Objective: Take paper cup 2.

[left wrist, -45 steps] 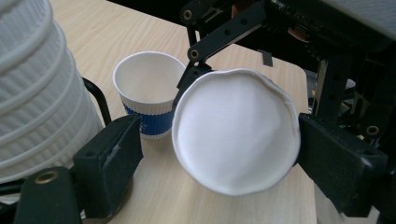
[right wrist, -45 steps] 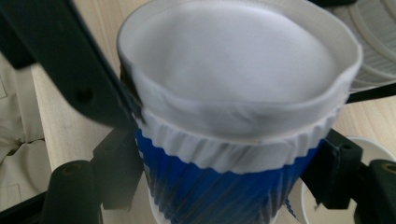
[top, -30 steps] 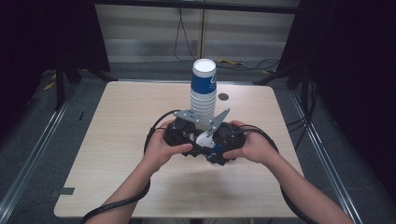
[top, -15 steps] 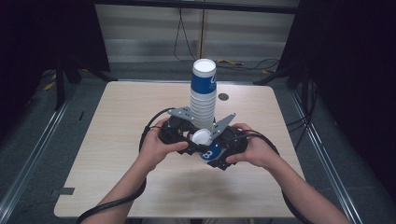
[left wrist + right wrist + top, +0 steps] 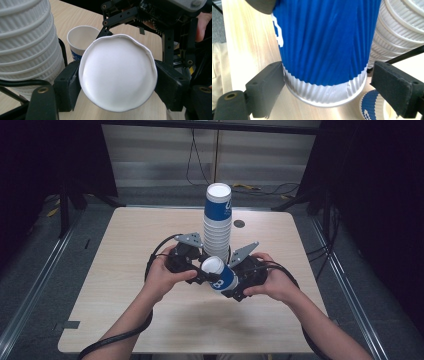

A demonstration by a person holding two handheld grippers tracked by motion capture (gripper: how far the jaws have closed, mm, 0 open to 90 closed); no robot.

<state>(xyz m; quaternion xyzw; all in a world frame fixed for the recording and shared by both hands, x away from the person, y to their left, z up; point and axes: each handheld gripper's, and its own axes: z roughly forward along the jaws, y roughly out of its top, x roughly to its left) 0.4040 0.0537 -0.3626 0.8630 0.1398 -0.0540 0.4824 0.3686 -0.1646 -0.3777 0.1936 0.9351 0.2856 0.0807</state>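
Note:
A blue ribbed paper cup (image 5: 222,274) hangs tilted above the table, just in front of the tall stack of cups (image 5: 218,220). My left gripper (image 5: 202,270) is shut on its rim; in the left gripper view the white mouth (image 5: 117,75) is squeezed out of round between the pads (image 5: 71,85). My right gripper (image 5: 234,284) sits at the cup's base. Its jaws have just been opening, and in the right gripper view the blue cup wall (image 5: 324,42) stands between them, the right pad (image 5: 397,87) clear of it.
Another single cup (image 5: 83,40) stands upright on the table by the stack's foot, also seen as a blue rim (image 5: 373,106). The stack's white ribbed rims (image 5: 398,30) are close beside the held cup. A small dark disc (image 5: 239,224) lies farther back on the table (image 5: 125,285).
The right gripper's jaws have spread off the cup's base. The cup now shows more of its blue side, held by the left gripper alone. Both hands have barely shifted.

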